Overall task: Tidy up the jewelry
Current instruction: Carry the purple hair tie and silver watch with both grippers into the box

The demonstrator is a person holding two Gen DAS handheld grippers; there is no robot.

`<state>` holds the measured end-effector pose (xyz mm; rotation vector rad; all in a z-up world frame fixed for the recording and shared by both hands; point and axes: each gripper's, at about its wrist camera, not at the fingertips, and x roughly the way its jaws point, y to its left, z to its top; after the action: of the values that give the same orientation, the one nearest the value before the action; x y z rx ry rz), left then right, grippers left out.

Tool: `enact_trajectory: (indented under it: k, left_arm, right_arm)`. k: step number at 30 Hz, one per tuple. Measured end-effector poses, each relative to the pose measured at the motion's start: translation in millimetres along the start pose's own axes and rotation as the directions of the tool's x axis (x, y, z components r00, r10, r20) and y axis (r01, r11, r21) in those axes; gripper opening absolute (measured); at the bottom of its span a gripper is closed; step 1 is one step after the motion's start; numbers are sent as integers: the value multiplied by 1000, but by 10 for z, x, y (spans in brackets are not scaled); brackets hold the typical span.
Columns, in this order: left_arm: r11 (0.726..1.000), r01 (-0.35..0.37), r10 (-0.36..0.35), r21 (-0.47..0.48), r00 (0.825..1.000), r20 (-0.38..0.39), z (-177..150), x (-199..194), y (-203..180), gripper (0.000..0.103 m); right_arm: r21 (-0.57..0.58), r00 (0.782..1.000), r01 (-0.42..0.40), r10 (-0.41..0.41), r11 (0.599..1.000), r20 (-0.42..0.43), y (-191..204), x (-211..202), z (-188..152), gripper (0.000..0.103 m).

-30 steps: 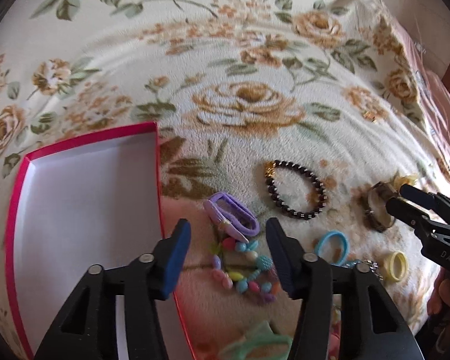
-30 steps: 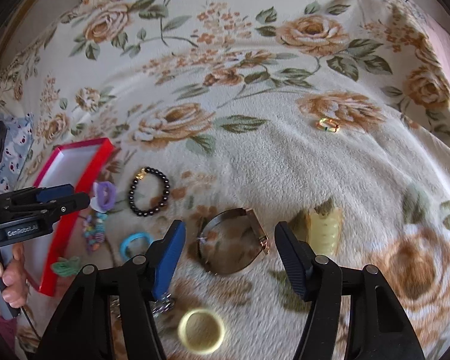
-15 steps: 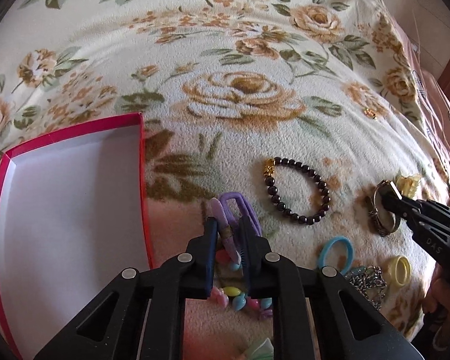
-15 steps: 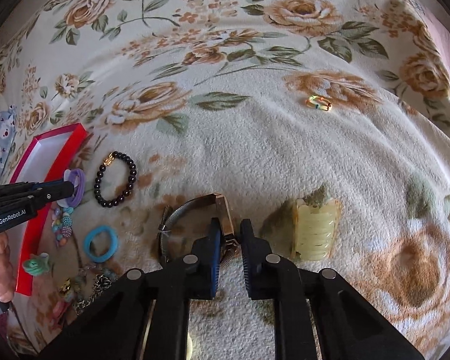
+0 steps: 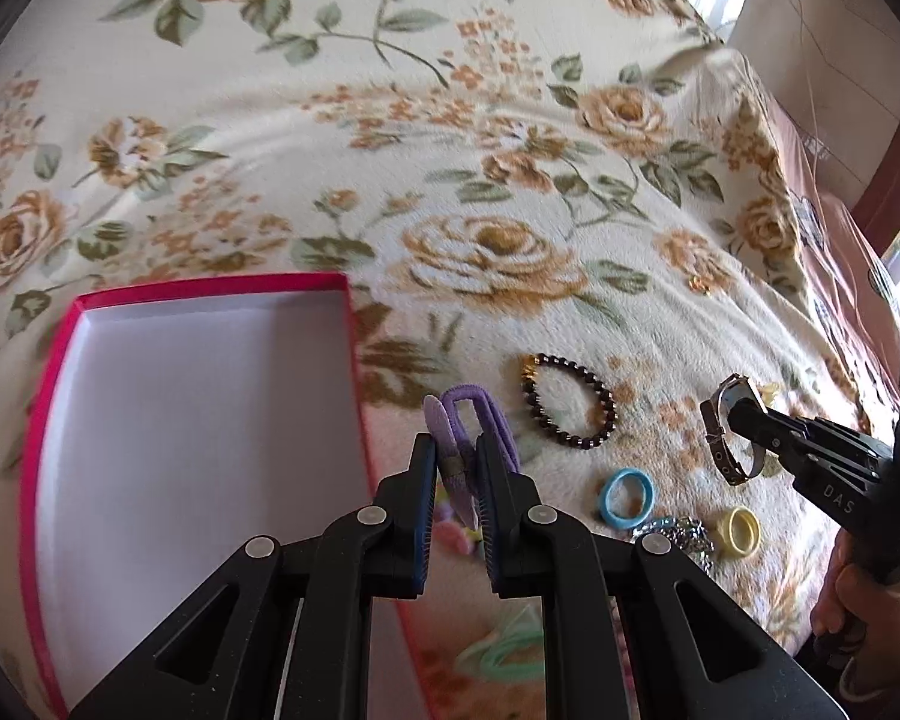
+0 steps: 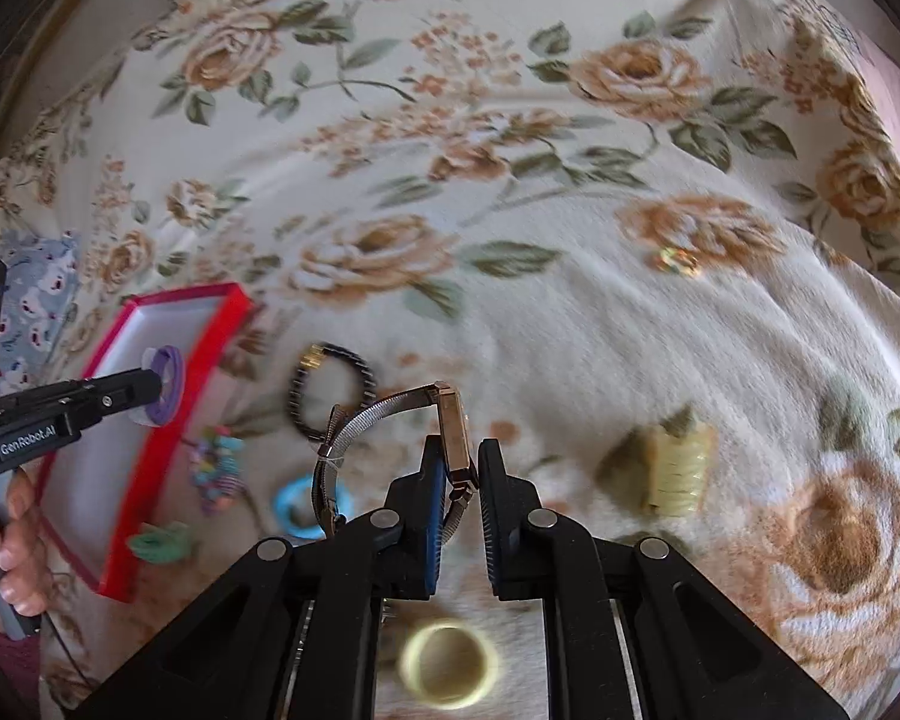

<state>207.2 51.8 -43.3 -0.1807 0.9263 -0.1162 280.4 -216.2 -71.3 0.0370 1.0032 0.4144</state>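
My left gripper is shut on a purple hair clip and holds it lifted beside the right wall of the red box, whose white inside is bare. From the right wrist view the clip hangs over the box. My right gripper is shut on a wristwatch with a metal mesh band, lifted off the blanket; it also shows in the left wrist view. A dark bead bracelet lies between the two grippers.
On the floral blanket lie a blue ring, a yellow ring, a silver chain, a colourful bead bracelet, a green hair tie, a pale yellow claw clip and a small gold ring.
Both grippers closed from open a second ago, left on the purple clip, right on the watch. Since then both have lifted their items off the blanket, the clip moving toward the box.
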Motion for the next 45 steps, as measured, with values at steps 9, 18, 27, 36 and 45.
enact_trajectory:
  k: [9, 18, 27, 36, 45]
  left_arm:
    - [996, -65, 67, -60, 997, 39, -147, -478, 425, 12]
    - [984, -128, 134, -125, 990, 37, -201, -677, 863, 12]
    - [971, -178, 178, -160, 984, -11, -33, -413, 1244, 12]
    - [964, -201, 194, -175, 979, -56, 65, -23, 1466, 13]
    - [959, -237, 225, -154, 970, -87, 66, 146, 1470, 14]
  right_arm:
    - [-70, 995, -101, 102, 992, 8, 617, 62, 176, 10]
    - [-135, 975, -223, 222, 966, -20, 1373, 343, 321, 10]
    - [-191, 960, -279, 267, 941, -87, 1991, 830, 458, 10]
    - [-221, 961, -262, 231, 939, -153, 2171, 1275, 449, 10]
    - [-275, 964, -230, 180, 933, -196, 2265, 1468, 432, 10]
